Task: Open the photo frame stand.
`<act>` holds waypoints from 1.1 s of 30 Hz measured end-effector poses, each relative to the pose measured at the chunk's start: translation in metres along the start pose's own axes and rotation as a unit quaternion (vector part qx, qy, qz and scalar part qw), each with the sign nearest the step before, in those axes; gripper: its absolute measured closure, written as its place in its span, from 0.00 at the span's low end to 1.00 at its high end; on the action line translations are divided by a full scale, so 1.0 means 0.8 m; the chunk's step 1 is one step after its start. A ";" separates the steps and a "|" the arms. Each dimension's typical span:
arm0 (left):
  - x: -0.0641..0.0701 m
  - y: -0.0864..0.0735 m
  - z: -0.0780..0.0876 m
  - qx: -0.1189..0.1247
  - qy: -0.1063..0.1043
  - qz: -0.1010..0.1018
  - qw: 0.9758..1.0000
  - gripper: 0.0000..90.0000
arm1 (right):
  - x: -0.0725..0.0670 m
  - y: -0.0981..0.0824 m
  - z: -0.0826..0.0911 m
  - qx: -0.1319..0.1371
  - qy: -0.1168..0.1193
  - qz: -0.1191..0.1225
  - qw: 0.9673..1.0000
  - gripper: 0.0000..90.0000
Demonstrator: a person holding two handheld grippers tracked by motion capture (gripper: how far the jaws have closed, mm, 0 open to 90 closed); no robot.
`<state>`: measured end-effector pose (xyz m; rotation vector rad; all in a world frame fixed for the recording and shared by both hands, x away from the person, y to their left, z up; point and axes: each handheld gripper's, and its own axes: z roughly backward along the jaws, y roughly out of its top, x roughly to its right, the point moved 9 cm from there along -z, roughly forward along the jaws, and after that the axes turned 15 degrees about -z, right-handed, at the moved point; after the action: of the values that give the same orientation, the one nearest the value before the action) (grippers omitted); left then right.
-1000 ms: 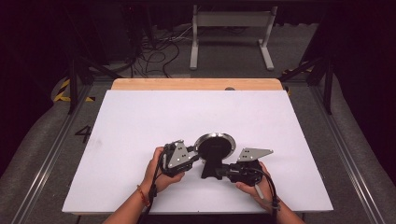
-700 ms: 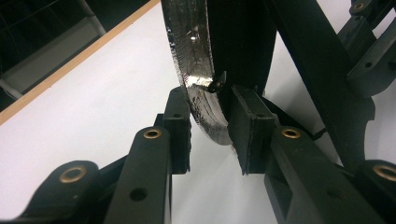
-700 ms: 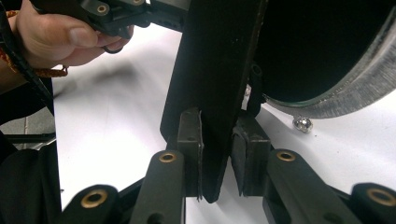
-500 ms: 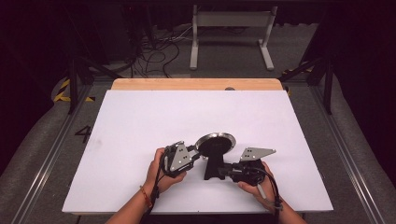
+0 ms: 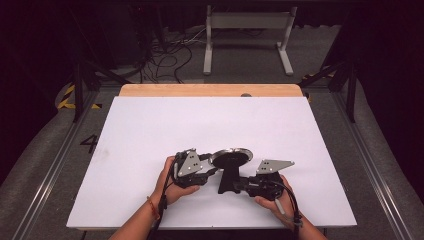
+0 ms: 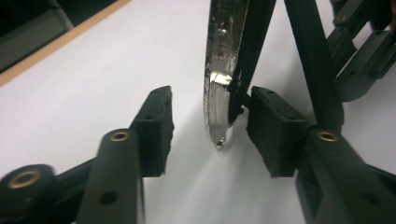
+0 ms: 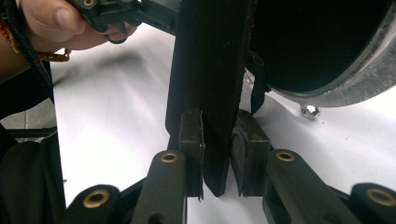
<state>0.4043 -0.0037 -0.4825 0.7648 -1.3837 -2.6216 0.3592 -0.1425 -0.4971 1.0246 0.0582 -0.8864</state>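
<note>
Frying pan (image 5: 231,158) is sitting tilted near the surface (image 5: 150,130) front, its handle (image 7: 210,93) getting clamped by the right tool (image 7: 218,154), while the left tool (image 6: 210,126) is just opening, pads off the rim, so it's letting go.

Black pan (image 5: 231,161) with silver rim; plain white table (image 5: 150,130); black hand-held gripper (image 5: 207,174)

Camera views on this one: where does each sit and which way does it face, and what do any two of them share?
High view: above the person's side, looking forward and down on the white table; forearms and both hands show.
Left gripper view: on the left gripper, looking along its jaws, just opened, at the pan rim.
Right gripper view: on the right gripper, clamped on the pan handle; the other hand shows.
All share the pan.
</note>
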 end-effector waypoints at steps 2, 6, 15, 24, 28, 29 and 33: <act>0.001 0.001 -0.007 0.002 -0.009 0.007 1.000 0.49 | 0.000 -0.002 0.000 -0.001 0.003 -0.002 1.000 0.85; 0.005 0.003 -0.018 -0.001 -0.019 0.012 1.000 0.46 | 0.000 -0.002 0.000 0.000 0.000 -0.001 1.000 0.85; 0.007 0.001 -0.024 -0.013 -0.011 -0.020 1.000 0.73 | -0.002 0.000 0.000 0.004 0.003 0.000 1.000 0.86; -0.004 -0.009 -0.024 -0.026 0.014 -0.024 0.999 0.79 | 0.002 -0.001 -0.003 0.002 -0.003 -0.005 1.000 0.84; -0.006 -0.009 -0.024 -0.030 0.020 -0.033 0.999 0.79 | 0.004 0.002 -0.005 0.005 -0.006 -0.007 1.000 0.83; -0.006 -0.009 -0.024 -0.030 0.020 -0.033 0.999 0.79 | 0.004 0.002 -0.005 0.005 -0.006 -0.007 1.000 0.83; -0.009 -0.011 -0.024 -0.037 0.026 -0.040 0.998 0.79 | 0.004 0.002 -0.005 0.005 -0.009 -0.005 1.000 0.83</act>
<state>0.4208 -0.0106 -0.4953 0.8916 -1.2618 -2.6747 0.3638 -0.1410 -0.4998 1.0257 0.0438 -0.9063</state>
